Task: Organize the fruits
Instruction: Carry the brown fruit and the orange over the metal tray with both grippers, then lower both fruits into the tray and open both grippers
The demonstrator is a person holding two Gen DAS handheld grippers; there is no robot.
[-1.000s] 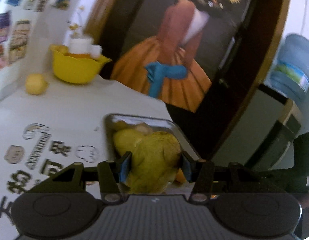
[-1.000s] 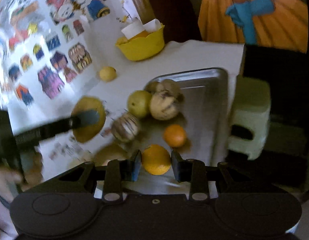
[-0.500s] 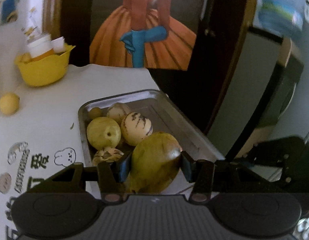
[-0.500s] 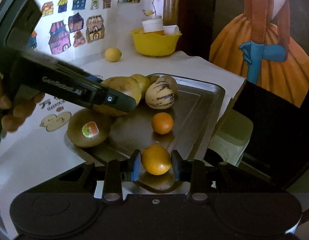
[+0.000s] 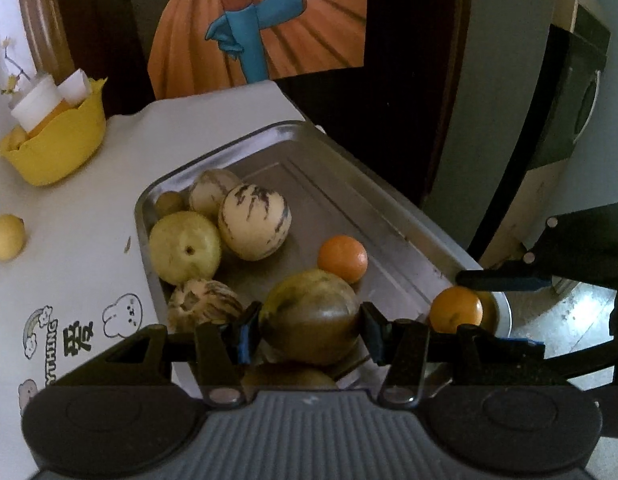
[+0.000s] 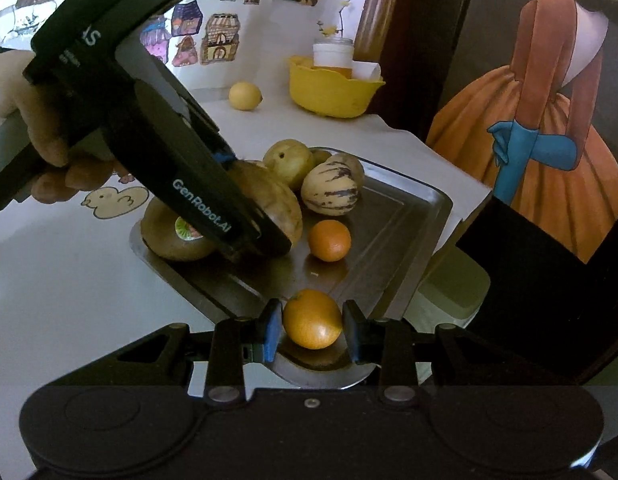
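Main risk as judged: the large green-brown fruit [image 5: 311, 316] hung over a crowded end of the metal tray [image 5: 393, 216]; released from there it could land on the stickered fruit [image 6: 177, 236] under it or roll into the loose orange [image 5: 343, 258] and the striped melon [image 5: 255, 226]. Second risk: the right gripper [image 6: 312, 330] held its orange [image 6: 312, 318] at the tray's near corner, close to the rim, so a drop there might roll off the table [image 5: 69, 264] edge. Left gripper [image 5: 309, 330] was clenched on the green-brown fruit, pads pressing both flanks. Right gripper was clamped on the orange likewise. Both tools pitched steeply down toward the tray; in the right wrist view the left tool reached in from the left, a hand [image 6: 41, 136] wrapped round its handle. Other fruit sat bunched at the tray's far corner. A lemon [image 6: 245, 96] and a yellow bowl [image 6: 333, 88] stood well apart, outside the tray.
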